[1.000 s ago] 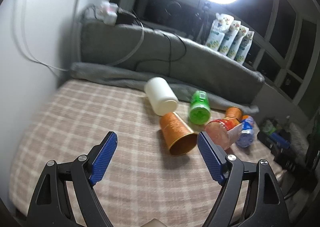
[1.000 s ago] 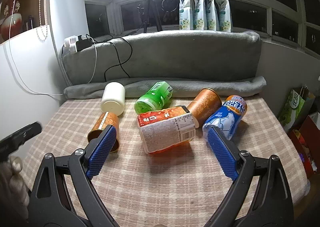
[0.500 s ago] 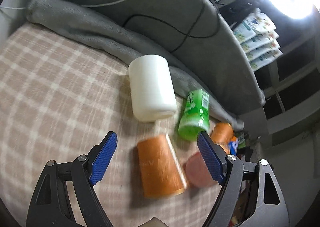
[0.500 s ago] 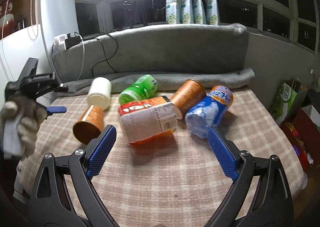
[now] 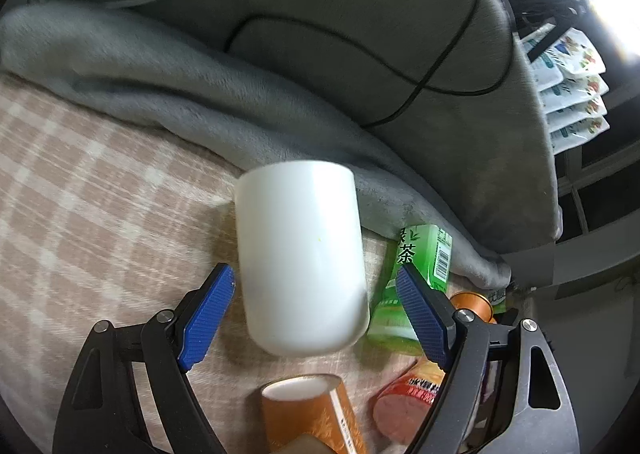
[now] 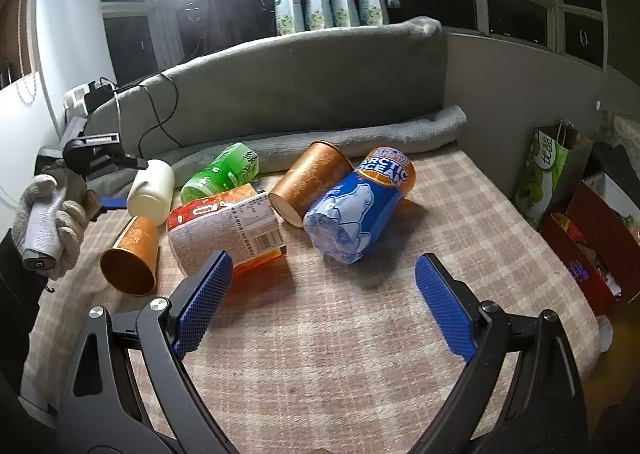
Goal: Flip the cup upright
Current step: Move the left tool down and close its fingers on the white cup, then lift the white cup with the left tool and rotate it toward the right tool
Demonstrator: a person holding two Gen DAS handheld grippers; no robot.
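Note:
A white cup (image 5: 300, 254) lies on its side on the checked cloth (image 5: 80, 190), its closed base toward me. My left gripper (image 5: 314, 308) is open, its blue fingers on either side of the cup's near end with small gaps. The cup also shows in the right wrist view (image 6: 152, 190), with the left gripper (image 6: 120, 200) at it, held by a gloved hand. My right gripper (image 6: 320, 304) is open and empty above the cloth, in front of the pile of cups.
Lying cups crowd the cloth: a green one (image 6: 220, 174), a red-and-white one (image 6: 224, 230), two orange ones (image 6: 132, 254) (image 6: 312, 186) and a blue one (image 6: 356, 210). A grey blanket roll (image 5: 200, 94) and cushion line the back. Bags and boxes (image 6: 580, 206) stand off the right edge.
My left gripper has moved forward from the orange cup to the white cup, which now sits between its fingers. My right gripper has shifted slightly and stays open.

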